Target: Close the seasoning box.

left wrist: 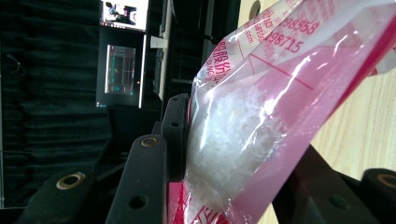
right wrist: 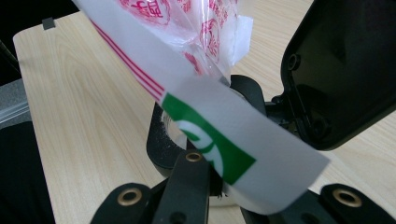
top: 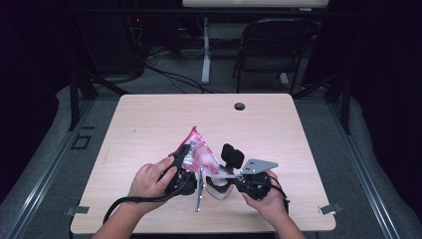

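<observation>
A pink printed plastic bag (top: 197, 151) (left wrist: 280, 93) with white granules inside stands tilted above the table's front middle. My left gripper (top: 182, 160) (left wrist: 243, 140) is shut on its lower part, one jaw pressed on each side. A white strip with a green mark (right wrist: 219, 135) (top: 222, 173) hangs from the bag's edge (right wrist: 187, 28). My right gripper (top: 235, 175) (right wrist: 224, 177) is shut on that strip. Just beyond the strip sits a small black device with its lid (top: 232, 155) (right wrist: 345, 70) raised over a round base (top: 219, 190) (right wrist: 161, 140).
The light wood table (top: 149, 119) has a cable hole (top: 239, 106) near its far edge. A folding chair (top: 273, 45) and a desk leg (top: 205, 50) stand on the floor behind it. A lit screen (left wrist: 120, 70) glows in the dark in the left gripper view.
</observation>
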Tool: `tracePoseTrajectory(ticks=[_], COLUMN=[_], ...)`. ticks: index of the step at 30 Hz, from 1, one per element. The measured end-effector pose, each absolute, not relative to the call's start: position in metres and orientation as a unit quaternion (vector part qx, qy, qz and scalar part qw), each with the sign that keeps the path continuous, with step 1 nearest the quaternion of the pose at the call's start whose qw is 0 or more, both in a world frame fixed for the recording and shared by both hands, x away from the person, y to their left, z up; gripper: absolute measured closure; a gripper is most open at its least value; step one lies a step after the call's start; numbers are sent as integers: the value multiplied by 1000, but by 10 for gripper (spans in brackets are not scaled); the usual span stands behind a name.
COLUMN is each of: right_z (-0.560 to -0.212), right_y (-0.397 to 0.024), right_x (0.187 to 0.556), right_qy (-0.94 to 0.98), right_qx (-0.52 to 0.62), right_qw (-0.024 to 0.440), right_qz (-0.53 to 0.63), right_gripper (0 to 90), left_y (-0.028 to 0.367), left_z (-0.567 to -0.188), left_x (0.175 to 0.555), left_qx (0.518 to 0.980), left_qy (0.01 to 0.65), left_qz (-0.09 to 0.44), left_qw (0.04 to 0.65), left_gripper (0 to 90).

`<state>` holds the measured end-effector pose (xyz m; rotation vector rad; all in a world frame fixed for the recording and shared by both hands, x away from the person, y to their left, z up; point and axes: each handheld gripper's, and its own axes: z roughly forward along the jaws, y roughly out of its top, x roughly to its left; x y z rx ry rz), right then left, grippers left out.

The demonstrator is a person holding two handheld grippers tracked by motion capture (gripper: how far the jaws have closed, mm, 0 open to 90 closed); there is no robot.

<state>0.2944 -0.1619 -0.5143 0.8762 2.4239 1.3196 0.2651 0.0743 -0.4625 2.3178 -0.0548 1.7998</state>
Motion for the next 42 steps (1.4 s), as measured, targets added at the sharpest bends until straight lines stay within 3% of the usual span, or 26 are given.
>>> tracePoseTrajectory(ticks=[42], right_z=[-517], right_y=[-161], right_x=[295], right_qy=[830], right_qx=[305], right_qw=[120], right_qz=[452], right_gripper=[900], left_y=[71], left_z=[-461], left_x=[265], left_qx=[782], left_qy=[-23], left_qz=[614], left_qw=[105], left_gripper=[679])
